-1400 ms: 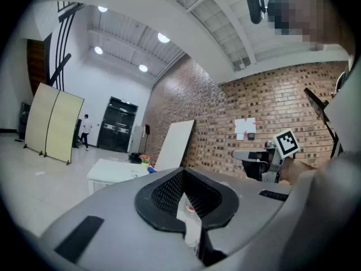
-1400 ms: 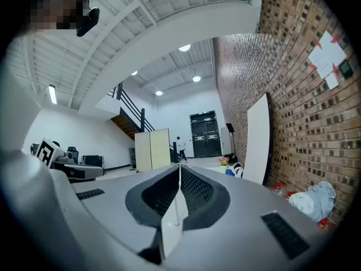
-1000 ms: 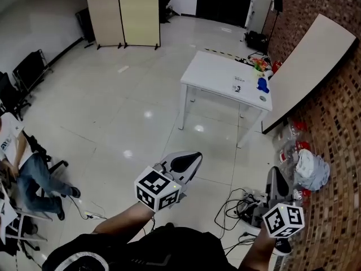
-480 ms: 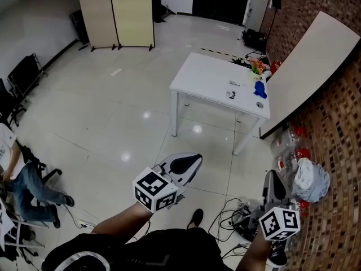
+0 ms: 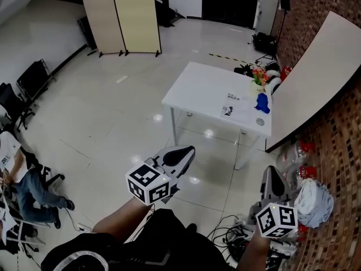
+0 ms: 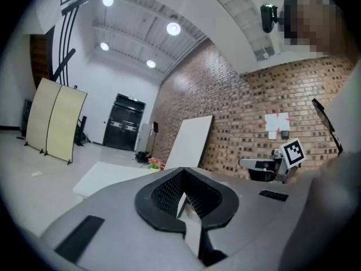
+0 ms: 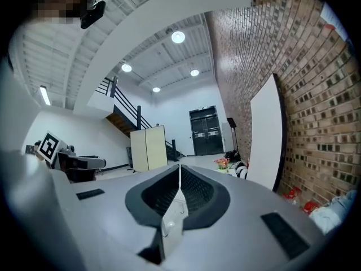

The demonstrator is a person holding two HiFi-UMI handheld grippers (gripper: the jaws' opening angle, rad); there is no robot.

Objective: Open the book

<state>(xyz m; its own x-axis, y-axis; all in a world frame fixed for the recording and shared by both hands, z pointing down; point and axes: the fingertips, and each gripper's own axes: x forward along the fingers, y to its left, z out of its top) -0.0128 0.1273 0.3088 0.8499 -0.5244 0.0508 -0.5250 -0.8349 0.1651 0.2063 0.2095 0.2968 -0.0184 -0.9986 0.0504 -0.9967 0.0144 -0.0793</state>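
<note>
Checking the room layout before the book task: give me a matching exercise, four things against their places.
Things:
1. folding screen
2. blue object
3. large white board
4. tangle of cables

Places:
A. on the floor, close to the right gripper
B. leaning against the brick wall
C. on the right end of the white table
D. standing on the floor at the far side of the room

Pairs: 1-D, 2-C, 3-B, 4-A

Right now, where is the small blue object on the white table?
Head view: the small blue object sits at the white table's right end, between a colourful flower bunch and a small round grey disc.
</note>
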